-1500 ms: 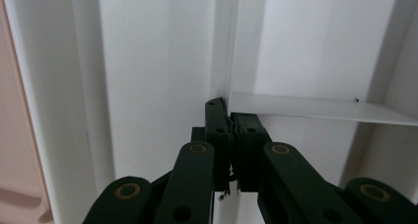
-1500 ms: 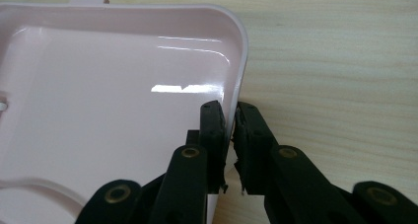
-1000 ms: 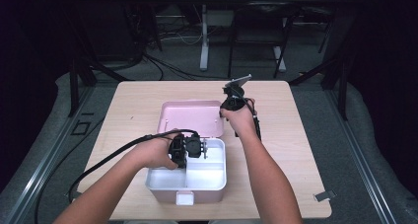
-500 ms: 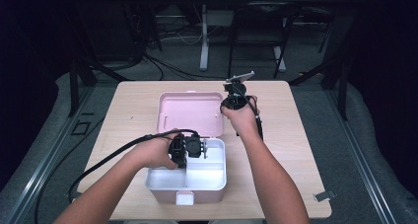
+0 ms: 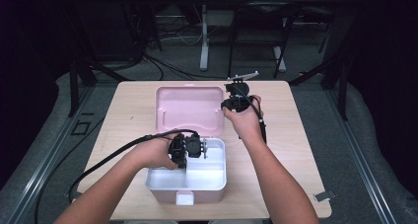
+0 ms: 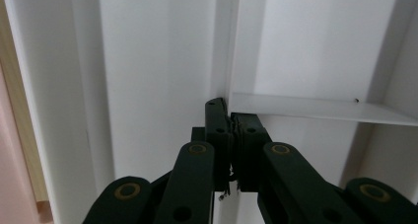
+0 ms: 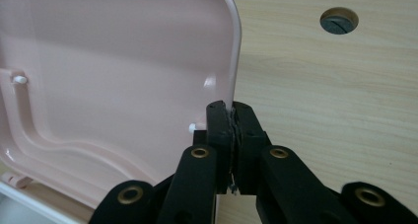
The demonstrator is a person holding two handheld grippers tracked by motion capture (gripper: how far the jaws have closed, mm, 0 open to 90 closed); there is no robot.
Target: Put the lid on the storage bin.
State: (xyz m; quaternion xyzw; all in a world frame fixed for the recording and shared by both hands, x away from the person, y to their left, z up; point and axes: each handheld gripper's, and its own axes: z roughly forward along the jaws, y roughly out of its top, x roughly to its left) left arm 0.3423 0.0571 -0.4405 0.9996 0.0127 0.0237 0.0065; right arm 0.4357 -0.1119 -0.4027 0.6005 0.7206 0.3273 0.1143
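Lid (image 5: 190,108) of the pink-and-white storage box (image 5: 187,177) hangs open behind the white base at mid-surface (image 5: 300,150). Right claw (image 7: 231,116) is pinched on the lid's right rim; left claw (image 6: 229,116) is clamped on the white divider (image 6: 315,108) inside the base, steadying it. Step looks like swinging the lid on its hinge, closing direction most likely. Next move needs the left claw out of the box first, then an arc following the hinge, no twisting.
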